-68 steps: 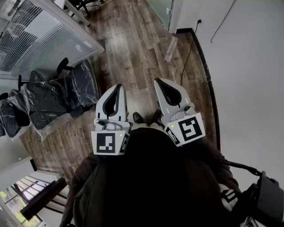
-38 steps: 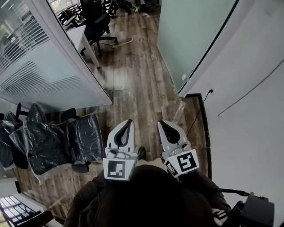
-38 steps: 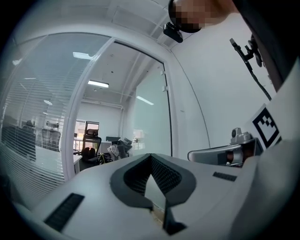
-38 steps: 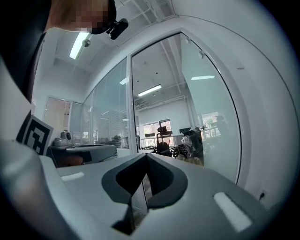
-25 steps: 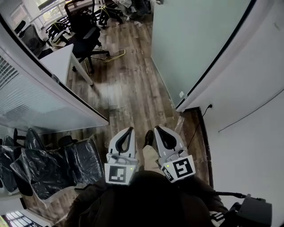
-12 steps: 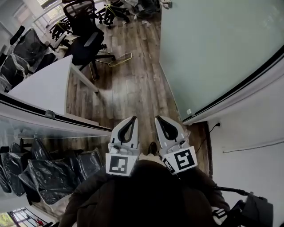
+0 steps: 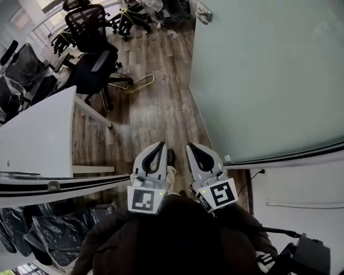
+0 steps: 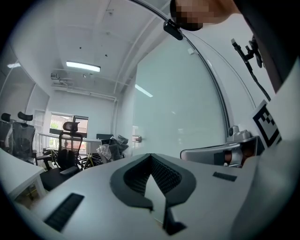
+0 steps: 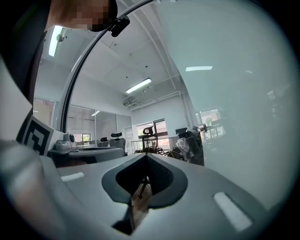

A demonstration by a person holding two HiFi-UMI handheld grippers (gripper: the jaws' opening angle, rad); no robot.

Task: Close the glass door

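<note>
Wood-plank flooring (image 7: 161, 102) runs ahead of you through an office, between a white desk on your left and glass on your right.

Your left gripper (image 7: 160, 145) has its grey jaws pressed together with nothing between them; its own view shows only a diamond-shaped gap behind the meeting tips (image 8: 151, 155). Your right gripper (image 7: 191, 146) is the same, jaws together and empty (image 9: 146, 155). The two sit side by side, close to your dark-jacketed chest, both pointing level. The toe of your dark shoe (image 7: 170, 157) shows between them.

Just to the right of the right gripper stands the large frosted pale-green glass door (image 7: 269, 75). Neither gripper touches it. Its bottom edge runs away from you along the floor, and its metal handle (image 7: 203, 12) sits at the far end, well apart from both grippers. The same pane fills the right of both gripper views (image 8: 178, 108) (image 9: 234, 117).

On your left lies the flat white desk (image 7: 37, 139), with black mesh office chairs (image 7: 88, 32) beyond it and a yellow wire frame (image 7: 141, 83) on the floor near them. Black chairs wrapped in clear plastic (image 7: 32, 231) stand at your lower left.
</note>
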